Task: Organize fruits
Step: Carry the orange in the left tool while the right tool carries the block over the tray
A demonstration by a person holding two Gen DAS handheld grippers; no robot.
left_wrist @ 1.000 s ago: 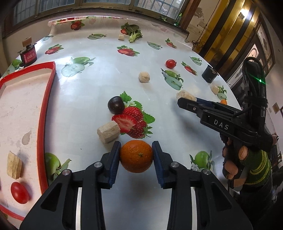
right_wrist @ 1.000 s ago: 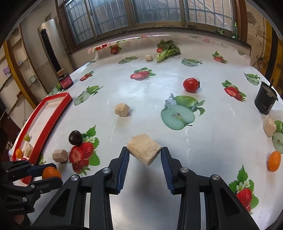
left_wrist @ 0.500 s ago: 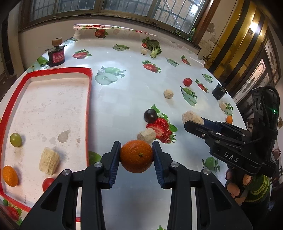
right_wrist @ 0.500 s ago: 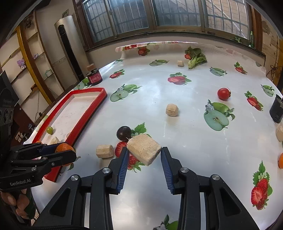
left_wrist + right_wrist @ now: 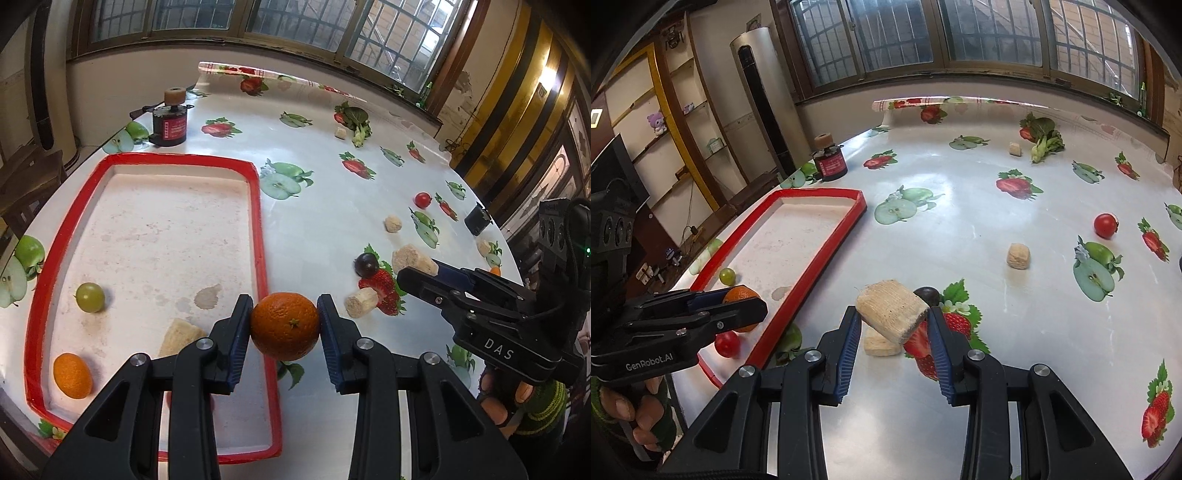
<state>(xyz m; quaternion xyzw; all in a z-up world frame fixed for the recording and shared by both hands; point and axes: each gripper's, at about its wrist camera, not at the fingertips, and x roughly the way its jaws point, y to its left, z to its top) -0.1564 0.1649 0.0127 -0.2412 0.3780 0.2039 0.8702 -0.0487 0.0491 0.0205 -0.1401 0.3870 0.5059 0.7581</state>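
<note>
left gripper (image 5: 284, 325) clamps a round, dimpled orange (image 5: 285, 326); right gripper (image 5: 892, 328) clamps a tan fibrous block (image 5: 891, 309).

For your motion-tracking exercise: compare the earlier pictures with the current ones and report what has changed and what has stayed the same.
Both hands carried their loads toward the red tray: the left gripper brought the orange from over the tablecloth to the tray's near edge, and the right gripper followed with the beige block. Nothing was picked up or released; both jaws remain shut on their loads. The loose pieces on the table have not moved.
</note>
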